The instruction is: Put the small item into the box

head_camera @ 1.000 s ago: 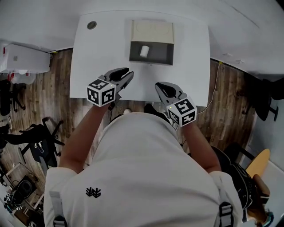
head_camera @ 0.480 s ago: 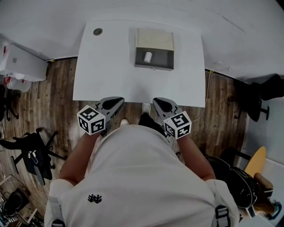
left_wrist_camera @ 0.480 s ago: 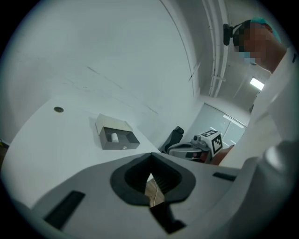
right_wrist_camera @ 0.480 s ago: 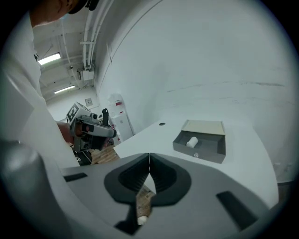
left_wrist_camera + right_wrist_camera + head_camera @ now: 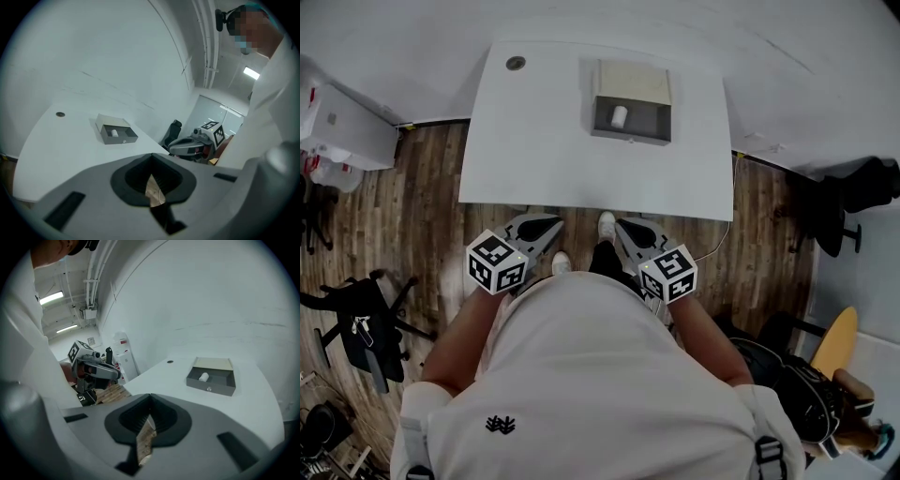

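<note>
The white worktop (image 5: 534, 141) is filling the upper middle of the head view, and the grey box (image 5: 649, 120) is sitting near its far edge, open at the top, with a cream flap lying behind it. The small item (image 5: 619, 116), a pale little cylinder, is lying inside the box, towards the left of the compartment. A round dark grommet (image 5: 516, 64) is showing at the worktop's upper left corner.

Both grippers are hanging off the near edge of the worktop, over the wooden floor (image 5: 412, 206), well apart from the box. The left gripper (image 5: 551, 223) is sitting left of centre, its marker cube pointing back towards the person's body. Its jaws are clenched tight on nothing; in the left gripper view only a sliver of floor is peeking through where they meet. The right gripper (image 5: 622, 226) is mirroring it right of centre, and its own view is showing the same thing: jaws pressed together, nothing caught between them. Each gripper view is catching the other gripper off to the side and the box further out on the worktop.

A white shoe (image 5: 607, 225) is poking out between the two grippers. At lower left a black office chair (image 5: 366, 319) is standing on the floor, and a white cabinet (image 5: 337, 127) is sitting at the upper left.
</note>
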`<state>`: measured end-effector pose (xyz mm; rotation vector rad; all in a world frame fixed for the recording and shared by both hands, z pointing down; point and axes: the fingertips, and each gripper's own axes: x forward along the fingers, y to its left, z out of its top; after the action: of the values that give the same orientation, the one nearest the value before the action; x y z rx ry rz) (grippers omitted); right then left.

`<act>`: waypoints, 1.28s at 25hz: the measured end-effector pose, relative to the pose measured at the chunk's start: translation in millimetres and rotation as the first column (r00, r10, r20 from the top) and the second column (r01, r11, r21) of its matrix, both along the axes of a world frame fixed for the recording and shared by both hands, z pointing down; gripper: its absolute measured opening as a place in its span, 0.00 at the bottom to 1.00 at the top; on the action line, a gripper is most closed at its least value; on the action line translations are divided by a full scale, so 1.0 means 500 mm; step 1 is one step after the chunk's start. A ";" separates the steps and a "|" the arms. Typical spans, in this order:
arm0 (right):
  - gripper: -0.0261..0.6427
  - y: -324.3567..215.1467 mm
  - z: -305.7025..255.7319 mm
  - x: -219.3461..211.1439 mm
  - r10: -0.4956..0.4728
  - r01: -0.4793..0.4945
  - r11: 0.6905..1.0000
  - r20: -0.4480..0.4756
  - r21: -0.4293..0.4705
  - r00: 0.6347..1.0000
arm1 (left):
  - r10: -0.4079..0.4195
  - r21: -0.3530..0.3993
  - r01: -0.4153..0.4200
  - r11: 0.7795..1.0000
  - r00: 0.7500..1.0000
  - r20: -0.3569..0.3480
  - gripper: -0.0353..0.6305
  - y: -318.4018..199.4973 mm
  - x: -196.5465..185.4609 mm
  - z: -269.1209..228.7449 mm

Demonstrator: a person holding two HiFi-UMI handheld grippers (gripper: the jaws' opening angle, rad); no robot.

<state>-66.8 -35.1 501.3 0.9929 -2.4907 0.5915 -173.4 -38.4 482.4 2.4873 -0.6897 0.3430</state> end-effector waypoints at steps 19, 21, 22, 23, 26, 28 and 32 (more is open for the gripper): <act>0.05 0.043 -0.010 -0.030 0.004 -0.003 0.999 -0.028 0.040 1.000 | -0.022 0.015 0.022 1.000 1.000 -0.012 0.06 0.022 -0.038 0.001; 0.05 0.046 -0.011 -0.031 0.000 0.001 0.999 -0.029 0.042 1.000 | -0.024 0.014 0.024 1.000 1.000 -0.010 0.06 0.027 -0.040 0.002; 0.05 0.047 -0.011 -0.031 -0.002 0.003 0.999 -0.030 0.043 1.000 | -0.025 0.013 0.026 1.000 1.000 -0.010 0.06 0.028 -0.041 0.003; 0.05 0.047 -0.011 -0.031 -0.003 0.005 0.999 -0.031 0.043 1.000 | -0.028 0.012 0.028 1.000 1.000 -0.010 0.06 0.029 -0.041 0.004; 0.05 0.047 -0.011 -0.033 -0.008 0.009 0.999 -0.033 0.045 0.999 | -0.032 0.010 0.032 0.999 0.999 -0.009 0.06 0.030 -0.043 0.006; 0.05 0.048 -0.012 -0.037 -0.009 0.011 0.999 -0.036 0.045 0.999 | -0.032 0.007 0.032 0.999 0.999 -0.009 0.06 0.032 -0.046 0.008; 0.05 0.052 -0.010 -0.042 -0.012 0.014 0.999 -0.042 0.045 0.999 | -0.029 0.002 0.029 1.000 1.000 -0.005 0.06 0.038 -0.049 0.013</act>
<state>-87.9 -8.9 496.2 0.9945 -2.4824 0.5073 -198.1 -19.3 488.9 2.4772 -0.7236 0.3259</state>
